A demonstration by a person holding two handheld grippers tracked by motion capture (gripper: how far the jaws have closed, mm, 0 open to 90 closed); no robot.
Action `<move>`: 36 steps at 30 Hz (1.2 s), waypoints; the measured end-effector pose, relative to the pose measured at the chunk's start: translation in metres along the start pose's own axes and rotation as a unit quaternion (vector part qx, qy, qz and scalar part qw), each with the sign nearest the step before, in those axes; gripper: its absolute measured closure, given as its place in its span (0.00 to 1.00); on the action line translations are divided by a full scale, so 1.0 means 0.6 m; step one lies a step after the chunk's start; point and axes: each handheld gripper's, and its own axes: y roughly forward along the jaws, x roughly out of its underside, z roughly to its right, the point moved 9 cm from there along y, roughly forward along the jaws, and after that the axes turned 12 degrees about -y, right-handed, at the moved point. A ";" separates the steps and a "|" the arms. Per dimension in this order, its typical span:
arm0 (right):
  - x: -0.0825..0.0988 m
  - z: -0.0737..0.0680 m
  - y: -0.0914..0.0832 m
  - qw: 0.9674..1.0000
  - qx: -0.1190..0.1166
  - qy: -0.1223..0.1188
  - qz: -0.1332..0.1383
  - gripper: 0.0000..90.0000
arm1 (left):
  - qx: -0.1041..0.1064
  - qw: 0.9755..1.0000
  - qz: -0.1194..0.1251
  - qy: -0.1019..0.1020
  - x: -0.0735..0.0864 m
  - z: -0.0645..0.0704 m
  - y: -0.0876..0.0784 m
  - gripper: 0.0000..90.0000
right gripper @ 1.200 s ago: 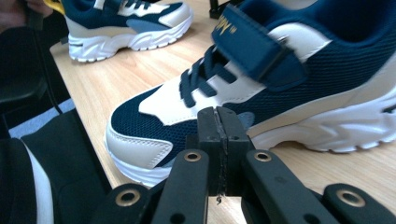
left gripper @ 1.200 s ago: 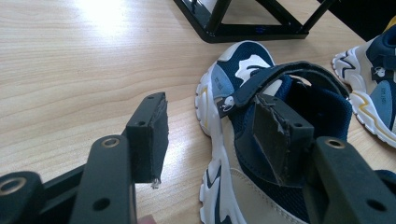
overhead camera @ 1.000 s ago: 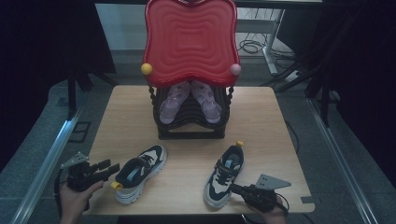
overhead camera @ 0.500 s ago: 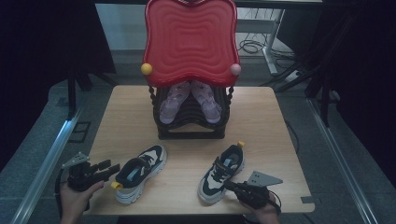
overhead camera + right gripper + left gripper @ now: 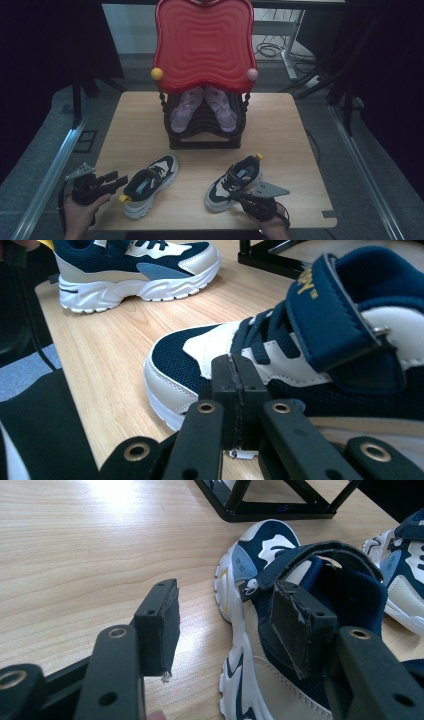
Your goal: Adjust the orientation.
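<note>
Two navy-and-white sneakers lie on the front half of the wooden table. The left sneaker has its heel toward my left gripper. That gripper is open, one jaw over the shoe's collar and the other beside it above bare wood. My right gripper is shut, pads pressed together with nothing between them, its tips against the side of the right sneaker near the toe.
A black shoe rack stands at the table's middle back, holding a pair of pink shoes, with a tall red wavy panel above it. The table's front edge runs just under both grippers. Dark floor and cables surround the table.
My right gripper has shifted left, and the right sneaker has swung with it, its toe further left. The left gripper and left sneaker have hardly moved.
</note>
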 end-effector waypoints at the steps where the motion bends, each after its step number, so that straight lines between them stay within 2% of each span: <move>1: -0.002 -0.001 0.003 1.000 0.002 -0.001 -0.001 0.99 | 0.000 1.000 0.000 0.000 0.000 0.000 0.000 0.50; 6: -0.009 -0.002 0.018 1.000 0.012 -0.007 -0.007 0.99 | 0.000 1.000 0.000 0.000 0.000 0.001 0.000 0.50; 28: -0.040 -0.001 0.083 0.998 0.048 -0.009 -0.028 0.99 | -0.001 1.000 0.000 -0.001 0.002 -0.001 0.002 0.50; 36: -0.042 -0.005 0.088 0.998 0.049 -0.006 -0.026 0.99 | -0.002 1.000 0.001 -0.001 0.002 -0.004 0.000 0.50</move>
